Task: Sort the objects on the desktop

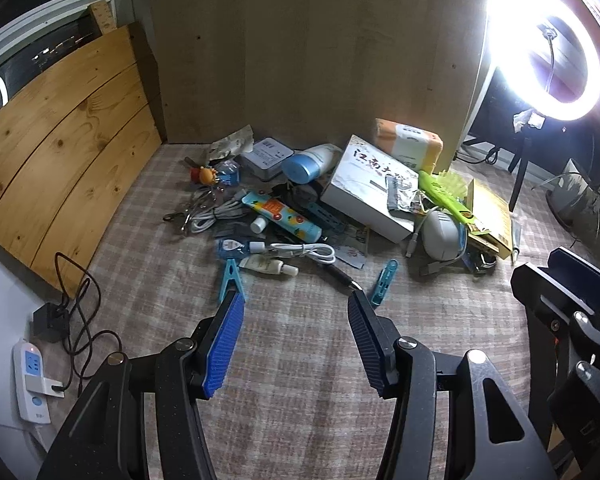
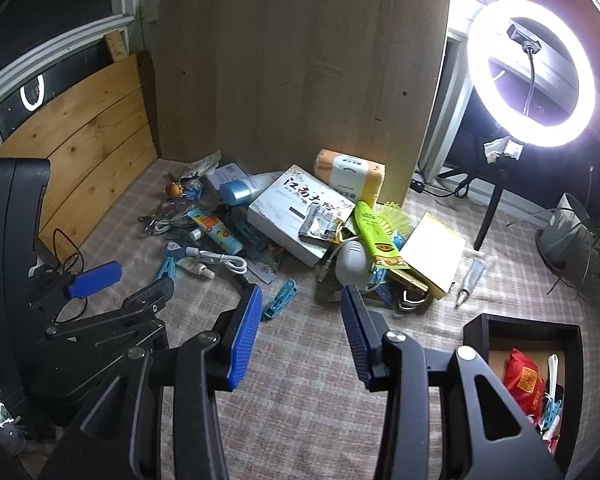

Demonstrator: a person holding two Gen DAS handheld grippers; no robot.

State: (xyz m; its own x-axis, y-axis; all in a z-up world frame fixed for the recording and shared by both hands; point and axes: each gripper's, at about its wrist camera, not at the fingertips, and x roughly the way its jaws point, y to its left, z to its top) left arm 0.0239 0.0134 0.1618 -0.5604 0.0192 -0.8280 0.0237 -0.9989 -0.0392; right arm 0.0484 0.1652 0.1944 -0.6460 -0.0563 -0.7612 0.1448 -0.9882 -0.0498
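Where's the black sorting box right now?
In the right wrist view, the black box sits at the lower right on the checked cloth, right of the right gripper, holding a red packet.

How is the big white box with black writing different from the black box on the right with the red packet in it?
The white box with black writing is closed and lies tilted on the clutter pile, while the open black box sits flat on the checked cloth. The white box carries a silver packet on its lid; the black box holds a red packet and clips inside. Both are rectangular.
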